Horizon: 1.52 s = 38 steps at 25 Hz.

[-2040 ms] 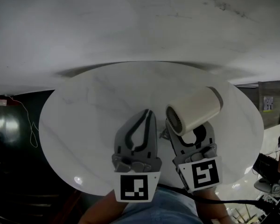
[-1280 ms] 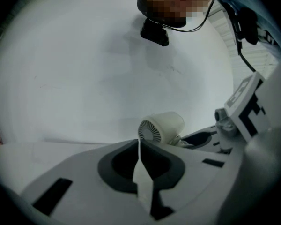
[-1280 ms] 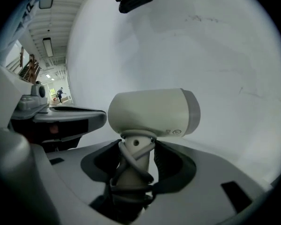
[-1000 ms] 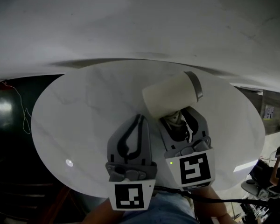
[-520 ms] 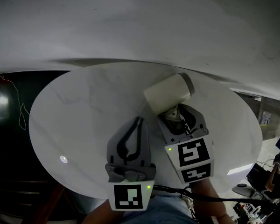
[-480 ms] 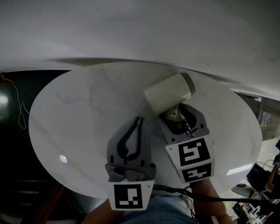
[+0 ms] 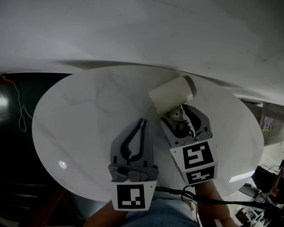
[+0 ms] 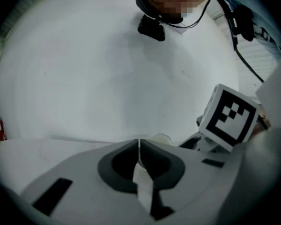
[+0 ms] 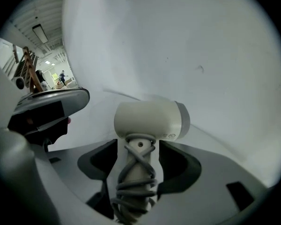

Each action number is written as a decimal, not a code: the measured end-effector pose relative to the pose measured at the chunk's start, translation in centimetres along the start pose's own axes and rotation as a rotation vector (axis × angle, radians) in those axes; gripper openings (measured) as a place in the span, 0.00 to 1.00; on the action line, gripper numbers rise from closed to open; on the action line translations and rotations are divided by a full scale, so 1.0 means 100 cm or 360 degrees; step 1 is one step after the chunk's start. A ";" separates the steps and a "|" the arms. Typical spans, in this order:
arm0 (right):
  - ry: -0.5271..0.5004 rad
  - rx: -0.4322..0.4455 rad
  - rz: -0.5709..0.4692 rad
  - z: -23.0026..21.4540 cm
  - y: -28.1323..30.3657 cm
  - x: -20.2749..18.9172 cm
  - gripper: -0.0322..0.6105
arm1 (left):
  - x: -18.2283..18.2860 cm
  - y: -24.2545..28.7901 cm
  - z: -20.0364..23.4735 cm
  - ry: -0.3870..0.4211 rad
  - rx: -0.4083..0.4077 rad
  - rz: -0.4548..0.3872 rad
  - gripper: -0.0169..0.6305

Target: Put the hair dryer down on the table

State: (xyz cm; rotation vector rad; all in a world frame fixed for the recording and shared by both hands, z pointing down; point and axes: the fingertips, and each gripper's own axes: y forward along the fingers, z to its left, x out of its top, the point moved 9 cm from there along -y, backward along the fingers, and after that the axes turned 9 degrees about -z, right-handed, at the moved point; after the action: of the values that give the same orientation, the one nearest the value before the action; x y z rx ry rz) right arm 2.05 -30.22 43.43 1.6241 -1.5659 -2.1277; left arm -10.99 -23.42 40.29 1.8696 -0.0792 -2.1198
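The cream hair dryer [image 7: 170, 94] lies at the far middle of the round white marble table [image 7: 85, 108], its barrel pointing left. Its handle, wound with grey cord, points back at me. My right gripper [image 7: 182, 117] stands around that handle and its jaws are opening. In the right gripper view the hair dryer [image 9: 147, 118] has its handle between the jaws of the right gripper [image 9: 136, 149], with a slim gap at each side. My left gripper [image 7: 142, 124] hovers beside it to the left, shut and empty; the left gripper [image 8: 139, 146] shows its jaws meeting.
A white wall rises behind the table. Dark floor with a thin cable [image 7: 23, 112] lies left of the table. Cluttered gear shows at the far lower right [image 7: 274, 183]. The right gripper's marker cube [image 8: 229, 116] sits close on the left gripper's right side.
The right gripper has carried the hair dryer leftwards and lowered it to the table's far middle. Over the last half second both grippers have hardly moved.
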 end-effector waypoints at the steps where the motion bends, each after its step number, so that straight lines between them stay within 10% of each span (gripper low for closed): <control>1: -0.0008 -0.0010 -0.0017 0.002 -0.005 0.001 0.49 | 0.002 -0.003 -0.001 0.0000 0.0001 -0.0007 0.05; 9: 0.0018 -0.0061 -0.0307 0.025 -0.072 0.017 0.46 | 0.037 -0.039 -0.019 0.0005 -0.0031 -0.0108 0.05; 18: -0.0090 -0.0229 -0.0853 0.071 -0.173 0.026 0.10 | 0.076 -0.102 -0.055 0.0016 -0.0149 -0.0337 0.05; 38: -0.0083 -0.0418 -0.1249 0.095 -0.254 0.007 0.07 | 0.104 -0.147 -0.095 0.0259 -0.0295 -0.0518 0.05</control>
State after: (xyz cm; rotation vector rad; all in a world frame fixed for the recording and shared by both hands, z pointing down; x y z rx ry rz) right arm 7.38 -11.81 24.26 2.3375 -0.6290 -2.5581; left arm -5.62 -10.71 25.30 2.0429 0.4719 -2.0747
